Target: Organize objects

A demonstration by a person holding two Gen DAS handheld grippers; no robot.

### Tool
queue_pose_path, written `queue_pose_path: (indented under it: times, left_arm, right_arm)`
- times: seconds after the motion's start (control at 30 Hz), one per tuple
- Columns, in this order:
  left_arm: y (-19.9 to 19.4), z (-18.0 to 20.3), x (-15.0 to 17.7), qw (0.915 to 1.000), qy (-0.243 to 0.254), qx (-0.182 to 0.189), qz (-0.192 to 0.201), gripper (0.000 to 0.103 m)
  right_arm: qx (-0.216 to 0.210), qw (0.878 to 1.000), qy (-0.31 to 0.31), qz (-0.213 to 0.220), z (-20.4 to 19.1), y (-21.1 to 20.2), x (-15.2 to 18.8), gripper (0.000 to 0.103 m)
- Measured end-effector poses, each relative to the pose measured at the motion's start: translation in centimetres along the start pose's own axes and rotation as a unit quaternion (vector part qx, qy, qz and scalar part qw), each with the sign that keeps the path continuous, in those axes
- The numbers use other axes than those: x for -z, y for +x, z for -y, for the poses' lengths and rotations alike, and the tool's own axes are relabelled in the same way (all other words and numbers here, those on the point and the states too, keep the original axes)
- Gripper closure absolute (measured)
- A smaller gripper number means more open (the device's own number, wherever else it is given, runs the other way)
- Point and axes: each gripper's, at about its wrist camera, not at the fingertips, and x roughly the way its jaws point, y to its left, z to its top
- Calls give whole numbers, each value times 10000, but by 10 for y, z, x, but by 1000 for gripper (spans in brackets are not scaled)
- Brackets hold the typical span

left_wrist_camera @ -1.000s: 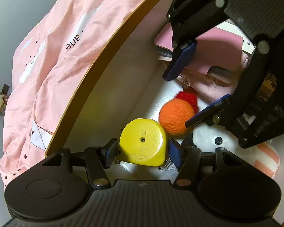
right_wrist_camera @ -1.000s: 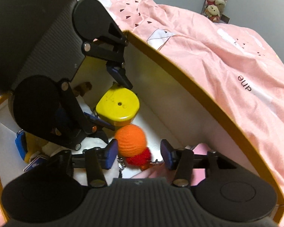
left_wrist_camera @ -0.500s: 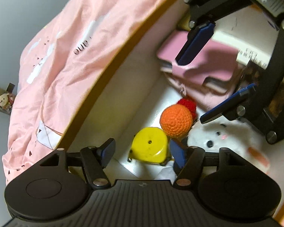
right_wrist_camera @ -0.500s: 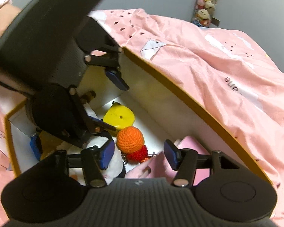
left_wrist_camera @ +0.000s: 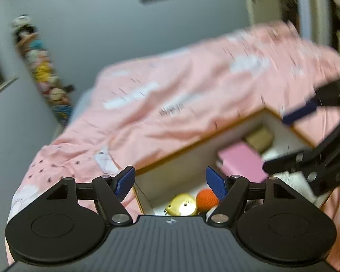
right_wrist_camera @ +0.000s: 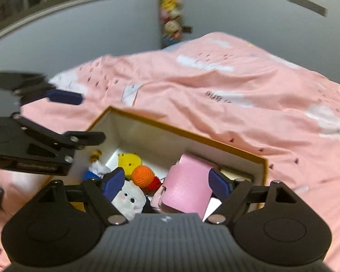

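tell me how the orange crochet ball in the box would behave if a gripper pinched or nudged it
The orange ball looks like crocheted yarn, so it is probably soft, light and grippy, not slippery. Being round, it might roll when nudged, though the red piece touching it and the white plush toy alongside would likely stop it.

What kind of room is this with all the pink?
Most likely a bedroom. A pink blanket covers a bed, stuffed toys hang in a column on the wall, and a box of small toys sits on the bed.
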Motion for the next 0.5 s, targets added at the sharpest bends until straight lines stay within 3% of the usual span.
queue_pose_path:
  times: [0.13,0.23,0.37,0.5]
  left_arm:
    - [-27,4,2,9973,-724,-90,126,12]
    - [-45,7,15,9926,-1157,-212,310,12]
    - [-55,21,35,9885,-1385,-453,415,11]
    - [-54,33,53,9878,-1522,-294,174,12]
  right_arm:
    - [337,9982,221,454,-10,-30,16,12]
    - [563,9954,274,720,-19,-50,33,11]
    - [671,9923,589,857,-26,-66,59,10]
    - [823,9892,872,838,-33,-69,81,8]
